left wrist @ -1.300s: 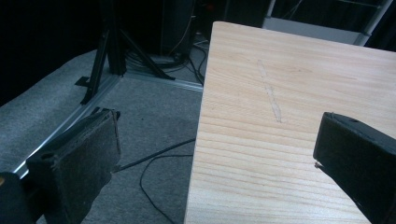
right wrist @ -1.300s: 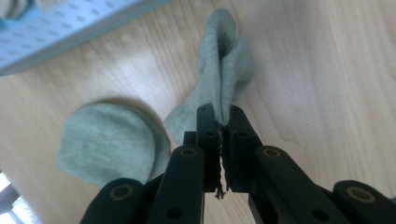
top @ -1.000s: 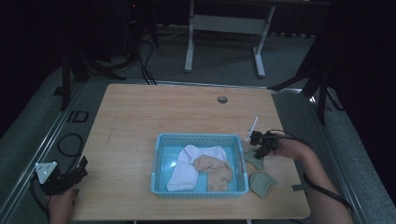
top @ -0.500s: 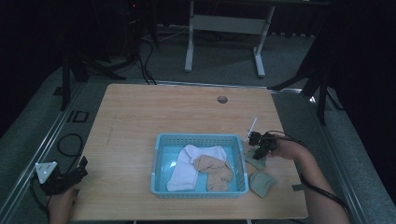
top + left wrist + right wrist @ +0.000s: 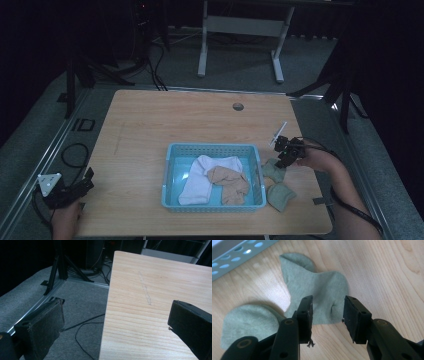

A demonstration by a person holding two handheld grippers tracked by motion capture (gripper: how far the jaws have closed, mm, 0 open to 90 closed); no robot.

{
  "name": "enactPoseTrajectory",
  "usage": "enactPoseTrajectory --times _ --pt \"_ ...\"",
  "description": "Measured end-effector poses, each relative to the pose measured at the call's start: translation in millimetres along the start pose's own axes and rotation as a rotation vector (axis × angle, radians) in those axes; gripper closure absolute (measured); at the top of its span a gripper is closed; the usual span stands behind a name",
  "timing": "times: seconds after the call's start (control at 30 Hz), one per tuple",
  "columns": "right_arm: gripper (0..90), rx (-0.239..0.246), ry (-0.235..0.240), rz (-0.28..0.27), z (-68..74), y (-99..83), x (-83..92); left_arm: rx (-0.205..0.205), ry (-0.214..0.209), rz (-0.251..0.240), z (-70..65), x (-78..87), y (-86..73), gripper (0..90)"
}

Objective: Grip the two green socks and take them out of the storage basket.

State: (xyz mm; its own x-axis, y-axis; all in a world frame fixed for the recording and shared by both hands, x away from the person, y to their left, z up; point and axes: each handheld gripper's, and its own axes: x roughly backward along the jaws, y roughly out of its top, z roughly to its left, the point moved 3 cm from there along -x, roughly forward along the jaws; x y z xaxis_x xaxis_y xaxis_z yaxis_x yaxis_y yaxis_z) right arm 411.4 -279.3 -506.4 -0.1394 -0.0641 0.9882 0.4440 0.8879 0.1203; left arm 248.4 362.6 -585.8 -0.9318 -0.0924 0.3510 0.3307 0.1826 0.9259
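Observation:
Just right of a light blue basket (image 5: 215,148), green sock fabric (image 5: 273,171) lies flat on the wooden table, with a second green patch (image 5: 281,196) nearer the front edge. I cannot tell whether they are one sock or two. My right gripper (image 5: 281,160) hovers just above the fabric (image 5: 317,295). Its jaws have just been opening, and in the right gripper view (image 5: 327,312) they stand apart with nothing pressed between them. At the table's front left corner my left gripper (image 5: 89,177) is open and empty (image 5: 115,320).
The basket holds a white sock (image 5: 202,175) and a tan sock (image 5: 230,182). Its wall shows at the top left of the right gripper view (image 5: 234,255). A round cable hole (image 5: 238,106) sits at the table's far side. Cables lie on the floor (image 5: 82,325) left of the table.
The right gripper has lifted slightly above the green fabric, which stays on the table. The left hand has not moved.

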Motion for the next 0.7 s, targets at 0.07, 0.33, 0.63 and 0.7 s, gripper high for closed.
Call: enactPoseTrajectory --times 0.07,0.33,0.63,0.7 --pt "59.3 -0.013 -0.005 -0.026 -0.1 -2.7 0.5 0.000 0.000 0.001 0.0 -0.1 0.0 0.7" --pt "57.8 -0.086 0.000 -0.098 2.8 -18.9 -6.4 0.000 -0.001 0.001 0.0 -0.1 0.0 0.7" --pt "49.9 -0.261 0.008 -0.175 1.2 -62.4 -18.5 0.001 0.000 0.002 0.0 -0.2 0.0 0.7" --pt "46.1 -0.292 -0.008 -0.180 1.4 -71.8 -19.5 0.000 0.000 0.002 0.0 -0.2 0.0 0.7"
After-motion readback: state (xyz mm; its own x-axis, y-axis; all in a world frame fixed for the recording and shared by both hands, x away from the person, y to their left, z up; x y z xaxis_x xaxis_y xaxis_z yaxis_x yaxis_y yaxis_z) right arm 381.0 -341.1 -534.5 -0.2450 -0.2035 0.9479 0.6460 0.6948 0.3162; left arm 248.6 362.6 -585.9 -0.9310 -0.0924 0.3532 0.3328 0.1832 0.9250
